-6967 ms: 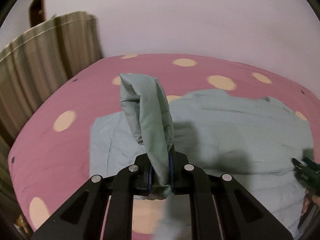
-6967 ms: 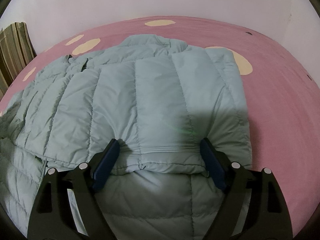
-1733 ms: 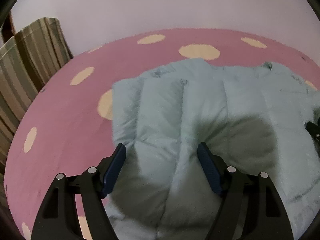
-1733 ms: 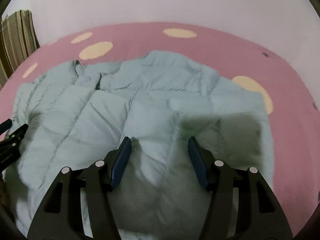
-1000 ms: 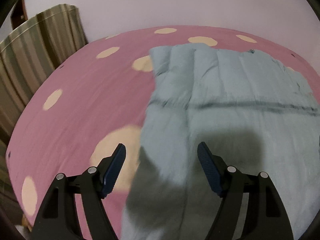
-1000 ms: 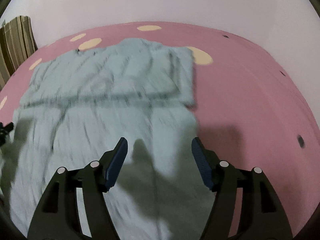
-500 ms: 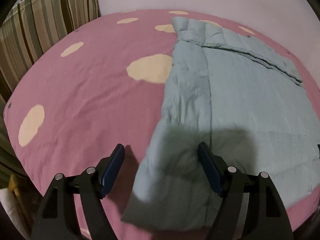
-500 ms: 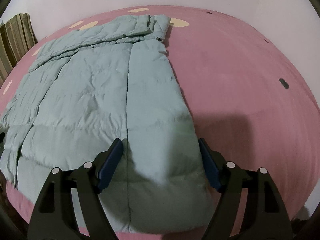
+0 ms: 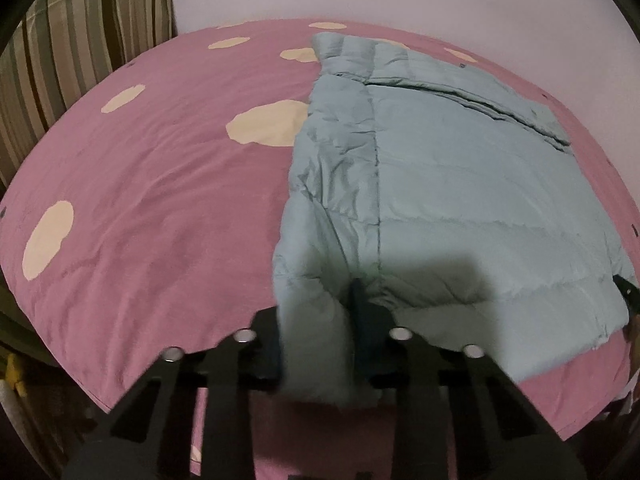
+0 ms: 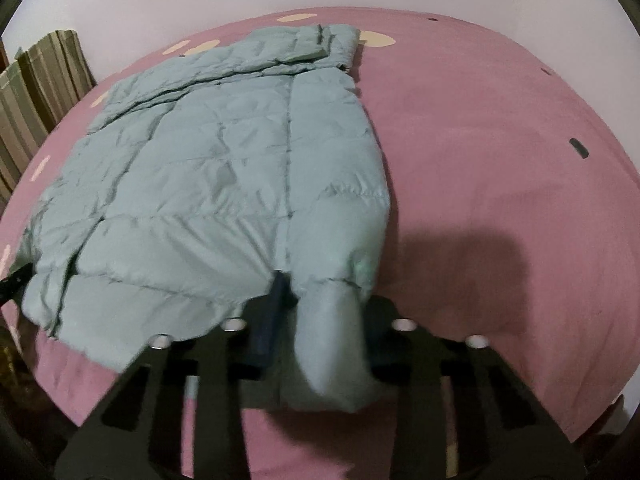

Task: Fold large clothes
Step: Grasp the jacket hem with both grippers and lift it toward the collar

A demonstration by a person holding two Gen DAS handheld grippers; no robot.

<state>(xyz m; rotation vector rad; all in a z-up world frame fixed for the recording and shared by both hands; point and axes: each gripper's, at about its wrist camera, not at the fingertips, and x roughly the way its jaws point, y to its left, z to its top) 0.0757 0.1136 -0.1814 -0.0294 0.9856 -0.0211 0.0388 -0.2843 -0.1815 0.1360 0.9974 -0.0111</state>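
Bed [image 9: 140,200] [image 10: 480,140]: pink cover with pale cream spots, filling most of both views; a plain pale wall stands behind it. Curtain [image 9: 72,48] [image 10: 36,92]: striped in green, brown and cream, hanging beyond the bed's far left side. Jacket [image 9: 440,184] [image 10: 208,184]: pale blue-green quilted puffer, lying flat on the bed with its sleeves folded in so that it forms a rough rectangle; collar end toward the wall, hem end at the near edge of the bed, part of the hem overhanging that edge. Left gripper [image 9: 316,344]: black frame, blue pads, jaws drawn in on the near left corner of the jacket's hem, a thick wad of padded fabric pinched between them and bulging out below. Right gripper [image 10: 320,332]: same make, jaws likewise closed on the near right corner of the hem, the padded fabric bunched between the pads and hanging down in a rounded lump. Each gripper's tip shows small at the edge of the other's view, beside the opposite hem corner. Both views are slightly blurred near the grippers.
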